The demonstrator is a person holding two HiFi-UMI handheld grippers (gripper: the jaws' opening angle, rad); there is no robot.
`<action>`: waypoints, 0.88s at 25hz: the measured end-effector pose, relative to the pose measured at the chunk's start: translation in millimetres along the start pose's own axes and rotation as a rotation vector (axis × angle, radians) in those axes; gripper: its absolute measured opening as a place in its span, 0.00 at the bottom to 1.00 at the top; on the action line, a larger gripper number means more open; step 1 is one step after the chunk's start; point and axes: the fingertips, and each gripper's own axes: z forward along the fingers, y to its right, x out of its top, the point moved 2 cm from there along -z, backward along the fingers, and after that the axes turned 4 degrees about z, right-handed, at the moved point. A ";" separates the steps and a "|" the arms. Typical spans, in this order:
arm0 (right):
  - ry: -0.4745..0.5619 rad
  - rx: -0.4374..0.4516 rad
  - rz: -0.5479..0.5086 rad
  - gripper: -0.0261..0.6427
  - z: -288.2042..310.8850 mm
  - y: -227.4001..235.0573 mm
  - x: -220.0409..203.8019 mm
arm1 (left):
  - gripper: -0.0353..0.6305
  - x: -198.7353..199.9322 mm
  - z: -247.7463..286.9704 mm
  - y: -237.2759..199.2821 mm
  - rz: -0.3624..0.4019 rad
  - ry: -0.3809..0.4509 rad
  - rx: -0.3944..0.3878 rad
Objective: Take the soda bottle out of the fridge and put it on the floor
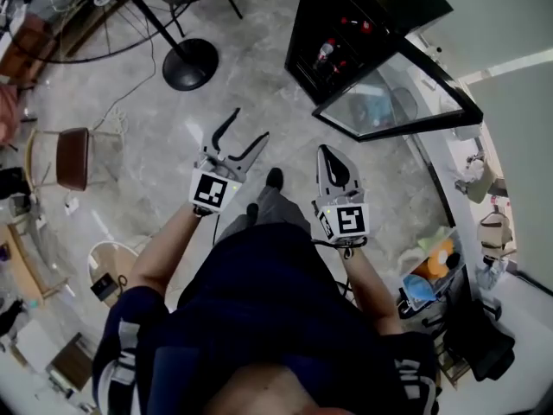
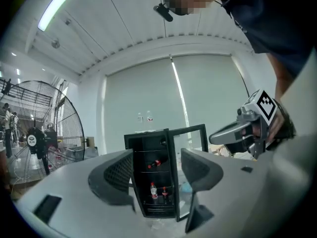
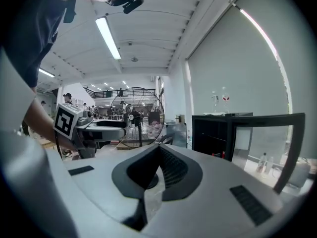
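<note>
The black mini fridge [image 1: 324, 24] stands on the floor ahead of me to the right, its glass door [image 1: 393, 93] swung open. Red-capped soda bottles [image 1: 328, 52] show on its shelves. In the left gripper view two bottles [image 2: 153, 190] stand on a lower shelf and one lies on the shelf above [image 2: 156, 163]. My left gripper [image 1: 251, 124] is open and empty, well short of the fridge [image 2: 148, 182], which shows between its fingers. My right gripper [image 1: 325, 150] is shut on nothing, also held back from the fridge [image 3: 218, 133].
A floor fan's round base [image 1: 190, 63] and pole stand ahead to the left, and the big fan cage [image 2: 34, 133] shows left of the fridge. A brown chair [image 1: 73, 156] is at the left. Bags and clutter [image 1: 432, 271] lie by the right wall. Two bottles [image 2: 144, 117] stand on the fridge top.
</note>
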 end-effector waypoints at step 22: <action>-0.030 -0.485 0.085 0.06 173.0 73.4 -15.6 | 0.50 -85.6 216.3 -101.0 0.063 0.023 -0.522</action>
